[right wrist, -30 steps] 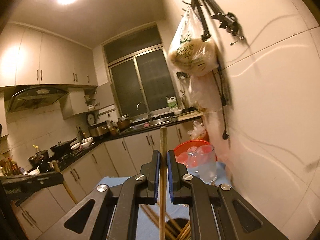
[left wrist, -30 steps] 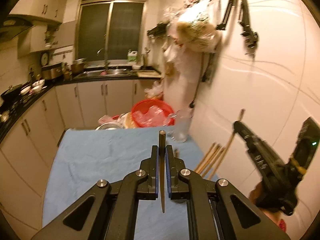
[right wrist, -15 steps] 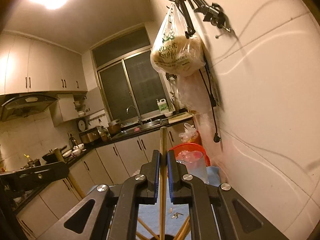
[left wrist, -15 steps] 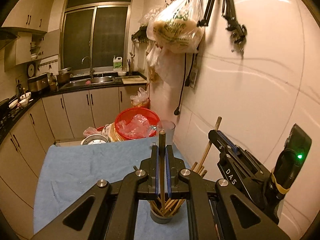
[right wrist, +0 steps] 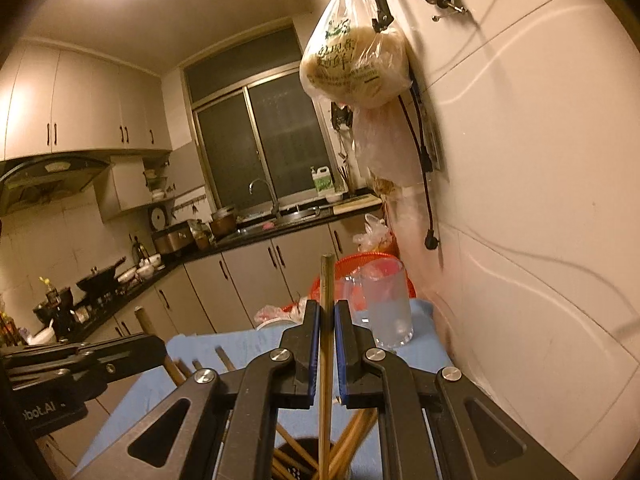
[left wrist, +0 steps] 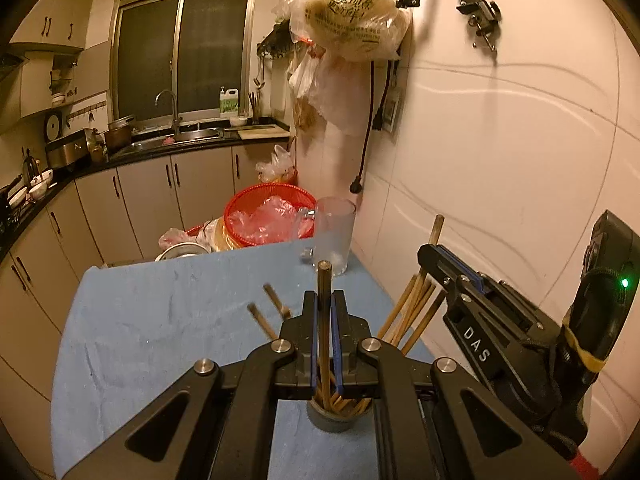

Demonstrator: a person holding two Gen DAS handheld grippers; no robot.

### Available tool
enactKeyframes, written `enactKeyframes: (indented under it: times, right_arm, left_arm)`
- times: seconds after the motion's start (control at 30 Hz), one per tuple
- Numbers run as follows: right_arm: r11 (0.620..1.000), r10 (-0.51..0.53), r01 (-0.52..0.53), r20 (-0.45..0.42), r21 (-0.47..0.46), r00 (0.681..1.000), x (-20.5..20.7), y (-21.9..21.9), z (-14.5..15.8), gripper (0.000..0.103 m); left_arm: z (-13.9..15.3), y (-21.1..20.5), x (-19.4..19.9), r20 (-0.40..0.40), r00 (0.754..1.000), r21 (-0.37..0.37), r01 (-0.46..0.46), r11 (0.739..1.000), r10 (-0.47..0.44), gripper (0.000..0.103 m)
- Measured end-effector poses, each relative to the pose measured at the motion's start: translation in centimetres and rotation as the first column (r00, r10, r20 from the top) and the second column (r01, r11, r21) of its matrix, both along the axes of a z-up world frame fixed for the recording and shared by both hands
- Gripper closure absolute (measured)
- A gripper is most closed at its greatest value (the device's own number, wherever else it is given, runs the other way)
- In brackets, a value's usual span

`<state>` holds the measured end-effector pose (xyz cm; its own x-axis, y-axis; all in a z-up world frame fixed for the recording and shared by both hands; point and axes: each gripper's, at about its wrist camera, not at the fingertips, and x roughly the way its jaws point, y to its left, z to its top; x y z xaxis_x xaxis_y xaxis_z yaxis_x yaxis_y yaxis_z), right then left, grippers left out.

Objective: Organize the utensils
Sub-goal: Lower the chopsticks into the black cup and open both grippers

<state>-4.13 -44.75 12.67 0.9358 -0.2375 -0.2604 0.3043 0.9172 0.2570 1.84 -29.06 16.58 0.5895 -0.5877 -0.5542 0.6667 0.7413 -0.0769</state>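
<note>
My left gripper is shut on a dark wooden chopstick held upright, its lower end inside a dark round utensil holder full of chopsticks on the blue cloth. My right gripper holds a lighter chopstick upright over the same holder; its jaws stand slightly apart around the stick. The right gripper also shows in the left wrist view, to the right of the holder.
A blue cloth covers the table. A clear glass mug and a red basket stand at the far edge. The white wall runs close along the right. Bags hang overhead.
Both grippers have come down over the holder. The left chopstick's lower end now sits in the holder. The right jaws have loosened a little around their chopstick.
</note>
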Motion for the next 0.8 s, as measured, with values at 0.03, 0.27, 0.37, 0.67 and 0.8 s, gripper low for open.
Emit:
enactKeyframes:
  times: [0.03, 0.27, 0.37, 0.67, 0.8]
  right_arm:
    - [1.0, 0.001, -0.001, -0.009, 0.005, 1.0, -0.1, 0.0, -0.3, 0.095]
    - [0.999, 0.008, -0.007, -0.044, 0.033, 0.999, -0.8, 0.1, -1.8, 0.095]
    - [0.999, 0.011, -0.009, -0.064, 0.034, 0.998, -0.5, 0.2, -2.4, 0.095]
    - [0.998, 0.013, -0.006, -0.125, 0.055, 0.992, 0.4, 0.1, -4.2, 0.095]
    - [0.998, 0.007, 0.0, -0.129, 0.056, 0.992, 0.4, 0.0, -4.2, 0.095]
  left_arm:
    - [-0.3, 0.3, -0.1, -0.002, 1.0, 0.003, -0.002, 1.0, 0.002, 0.096]
    - [-1.9, 1.4, -0.5, -0.02, 1.0, 0.02, -0.003, 1.0, 0.003, 0.096]
    - [-2.6, 1.5, -0.5, -0.021, 1.0, 0.027, -0.006, 1.0, 0.006, 0.096]
    - [-4.1, 1.2, 0.3, -0.018, 0.999, 0.059, -0.044, 0.997, 0.045, 0.095]
    - [-4.6, 1.1, 0.4, -0.001, 0.998, 0.071, -0.062, 0.996, 0.063, 0.093]
